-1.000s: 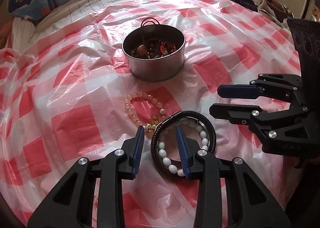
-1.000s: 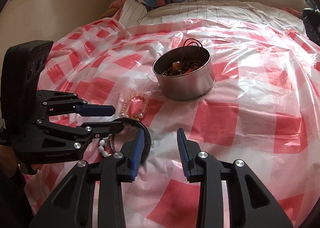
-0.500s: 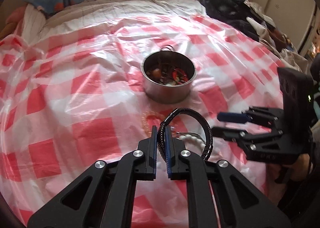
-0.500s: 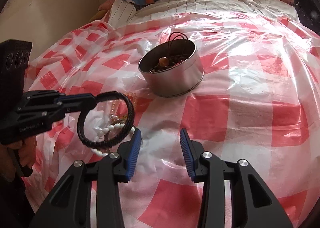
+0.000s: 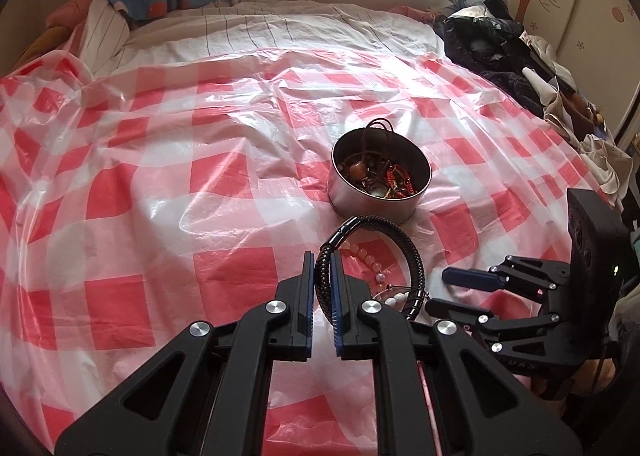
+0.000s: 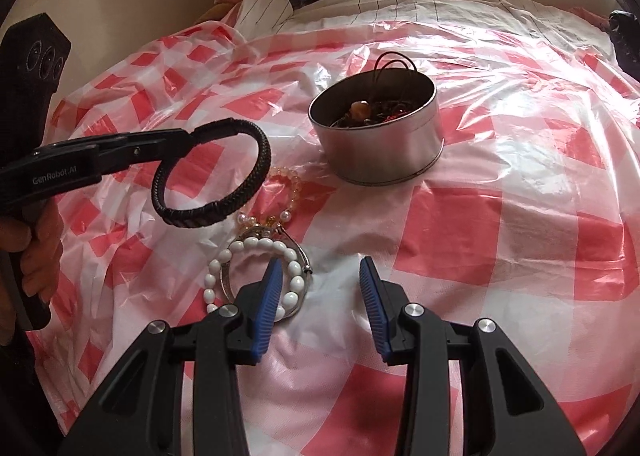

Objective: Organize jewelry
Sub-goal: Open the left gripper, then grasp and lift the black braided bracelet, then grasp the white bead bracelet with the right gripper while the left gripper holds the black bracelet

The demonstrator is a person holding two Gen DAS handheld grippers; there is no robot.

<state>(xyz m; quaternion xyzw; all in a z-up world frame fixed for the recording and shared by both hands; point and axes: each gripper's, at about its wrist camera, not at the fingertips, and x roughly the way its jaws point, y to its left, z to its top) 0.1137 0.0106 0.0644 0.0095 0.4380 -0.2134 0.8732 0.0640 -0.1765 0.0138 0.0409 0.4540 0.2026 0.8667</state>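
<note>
Black braided leather bracelet (image 6: pixel 212 176) | clamped in left gripper (image 5: pixel 322 276), ring hanging clear of cloth | round silver tin (image 6: pixel 378 136) lies far-right | right gripper (image 6: pixel 318 284) spread, empty.

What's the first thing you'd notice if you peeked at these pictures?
Probably the black braided bracelet, pinched in the left gripper and hanging in the air above the red-and-white checked sheet. Just behind it stands a round silver tin full of tangled jewelry. On the sheet below the black bracelet lies a white bead bracelet, right in front of the open right gripper.
</note>
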